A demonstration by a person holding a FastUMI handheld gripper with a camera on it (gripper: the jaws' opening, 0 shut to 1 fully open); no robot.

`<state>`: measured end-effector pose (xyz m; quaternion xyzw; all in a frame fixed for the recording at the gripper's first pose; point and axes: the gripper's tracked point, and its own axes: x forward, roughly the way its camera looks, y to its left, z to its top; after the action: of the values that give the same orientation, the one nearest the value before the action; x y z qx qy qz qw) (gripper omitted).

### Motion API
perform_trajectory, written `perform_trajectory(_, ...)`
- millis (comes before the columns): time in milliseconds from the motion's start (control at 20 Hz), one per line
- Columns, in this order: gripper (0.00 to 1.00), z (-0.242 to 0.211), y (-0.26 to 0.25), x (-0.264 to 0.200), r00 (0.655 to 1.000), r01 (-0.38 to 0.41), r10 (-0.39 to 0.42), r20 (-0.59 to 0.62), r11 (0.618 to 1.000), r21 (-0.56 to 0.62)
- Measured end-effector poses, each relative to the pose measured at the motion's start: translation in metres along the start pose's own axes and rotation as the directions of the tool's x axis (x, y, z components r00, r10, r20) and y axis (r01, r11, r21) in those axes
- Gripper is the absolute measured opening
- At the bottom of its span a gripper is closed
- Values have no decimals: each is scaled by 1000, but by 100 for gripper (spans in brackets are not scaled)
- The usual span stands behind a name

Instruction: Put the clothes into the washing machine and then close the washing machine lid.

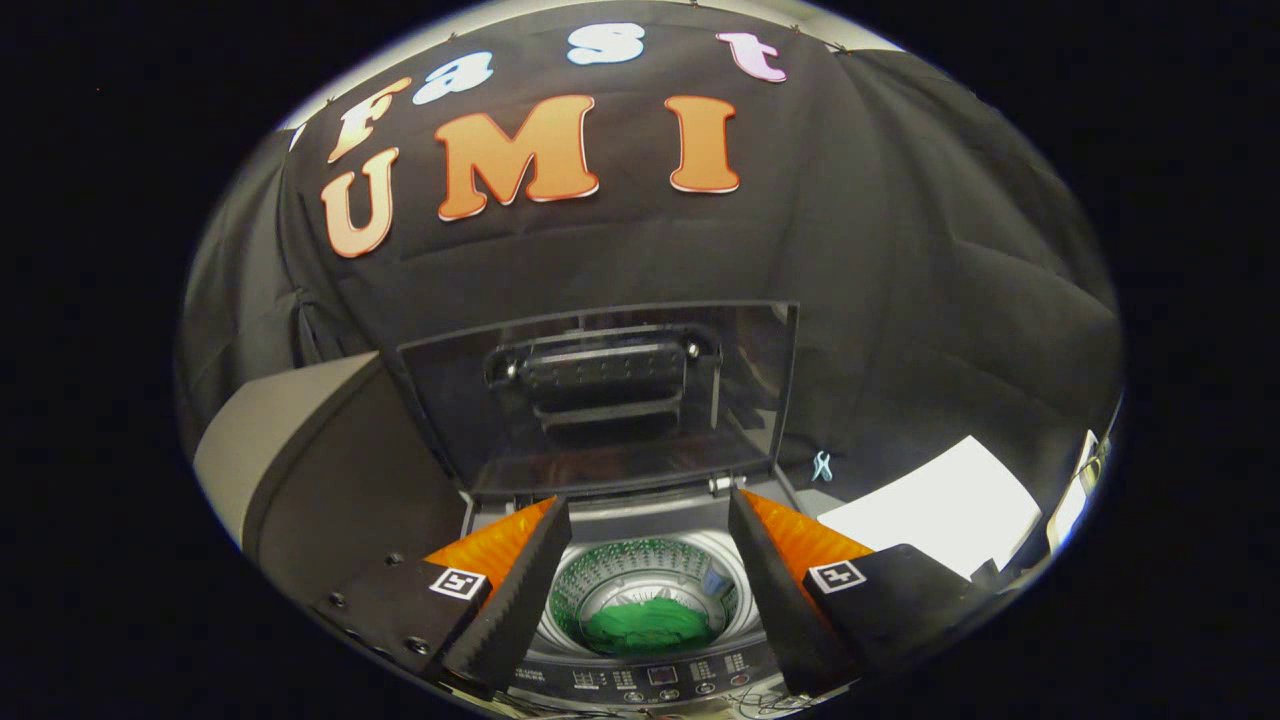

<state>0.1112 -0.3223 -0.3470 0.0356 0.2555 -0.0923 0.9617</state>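
Green clothes (642,624) between parted gripper (647,520) jaws

Claw (648,512) — orange fingers, ribbed black pads, square markers.

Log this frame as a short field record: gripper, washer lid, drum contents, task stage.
gripper: gripper open, fingers spread wide above the washing machine, holding nothing
lid: washing machine lid raised upright behind the opening, beyond the fingers
drum: green clothes lying at the bottom of the drum, seen between the fingers
control panel: control panel at the near edge, below the drum
task stage: clothes in, lid not yet closed
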Motion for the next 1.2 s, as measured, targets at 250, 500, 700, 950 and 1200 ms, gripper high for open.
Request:
perform_trajectory(250,100,62,10,17,994,-41,42,100,999,-10)
perform_trajectory(500,100,137,26,55,969,-43,53,241,998,-46)
perform_trajectory(700,99,161,46,100,958,-70,83,275,996,-60)
perform_trajectory(950,100,126,46,139,987,-34,44,157,997,-70)
perform_trajectory(1200,99,119,47,139,985,-35,49,163,996,-86)
